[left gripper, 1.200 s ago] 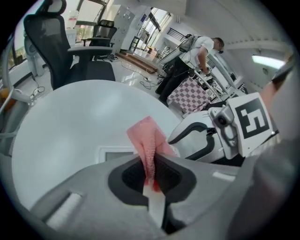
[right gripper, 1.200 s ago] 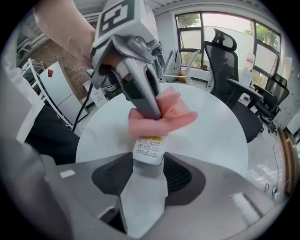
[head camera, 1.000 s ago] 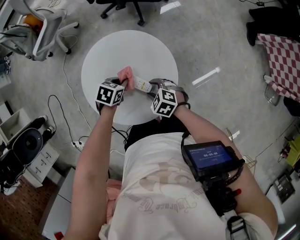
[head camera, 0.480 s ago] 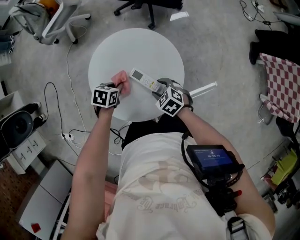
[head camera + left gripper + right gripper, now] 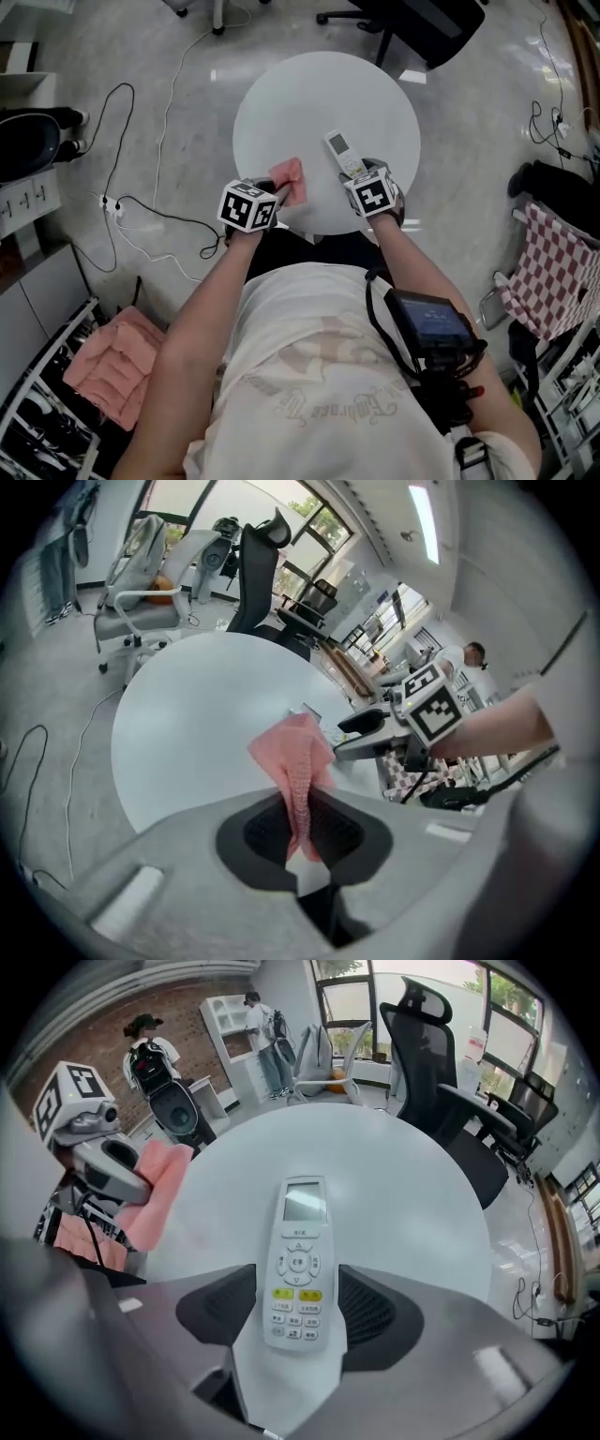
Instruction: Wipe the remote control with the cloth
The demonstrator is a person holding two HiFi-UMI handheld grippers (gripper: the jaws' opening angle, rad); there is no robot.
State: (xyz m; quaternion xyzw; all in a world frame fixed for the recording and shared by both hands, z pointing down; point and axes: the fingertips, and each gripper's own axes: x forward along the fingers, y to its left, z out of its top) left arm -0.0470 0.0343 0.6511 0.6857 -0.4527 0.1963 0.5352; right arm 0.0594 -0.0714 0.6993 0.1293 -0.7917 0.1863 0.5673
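Right gripper view: right gripper (image 5: 298, 1309) released, jaws just opening, white rectangular remote control (image 5: 298, 1269) between them on round white bench (image 5: 412, 1194); left gripper (image 5: 300, 834) clenches pink cloth (image 5: 296, 757).

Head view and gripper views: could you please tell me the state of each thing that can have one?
remote control: lying face up on the table, not gripped.
cloth: bunched, pinched at one end.
left gripper: shut on the cloth.
right gripper: open, jaws just been opening, either side of the remote control.

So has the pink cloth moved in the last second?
Yes. The cloth, pinched in the left claw, has shifted from the table's middle toward its near left rim, off the remote.
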